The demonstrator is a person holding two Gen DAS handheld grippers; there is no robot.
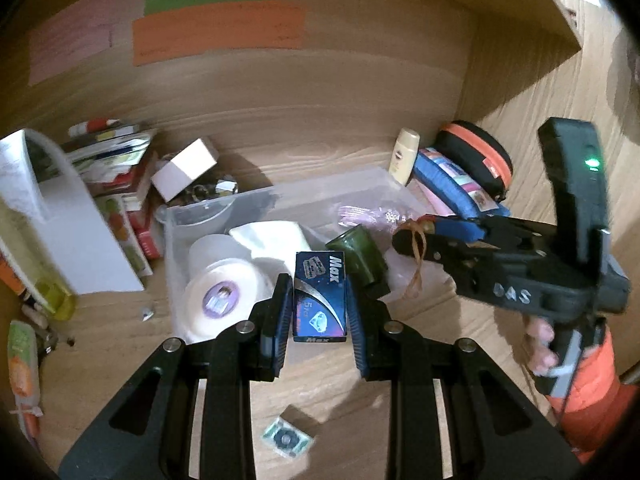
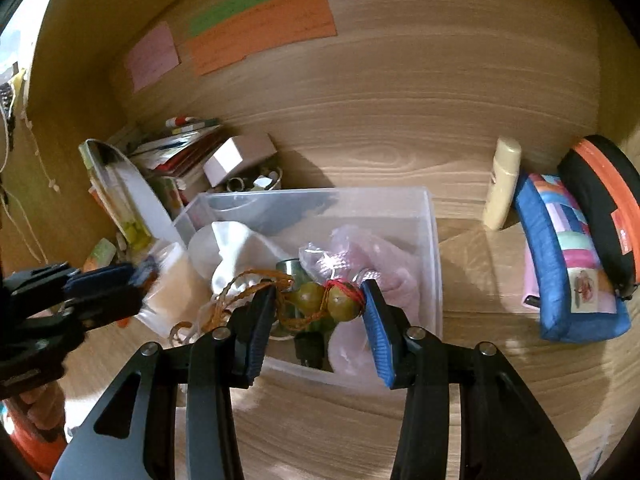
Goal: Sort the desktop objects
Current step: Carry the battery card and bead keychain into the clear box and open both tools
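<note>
With the left hand-held gripper (image 1: 319, 312) pinching the blue Max box (image 1: 320, 298) and the right hand-held gripper (image 2: 320, 312) pinching a corded gourd charm (image 2: 325, 305) above the clear bin (image 2: 434, 248), the trailing cord could snag the bin's contents.

Each black claw, left claw (image 1: 319, 300) and right claw (image 2: 318, 312), has ribbed blue pads (image 1: 282, 312), silver pivot screws (image 1: 245, 326) and slotted arms. One body carries a green light (image 1: 592, 163); the person wears an orange sleeve (image 1: 588, 384).

Left tongs (image 1: 319, 304) tilt downward, pads pressed on a box (image 1: 319, 298). Right tongs (image 2: 320, 304), also angled down, pinch a gourd charm (image 2: 328, 303); fingers (image 1: 540, 344) wrap its handle.
</note>
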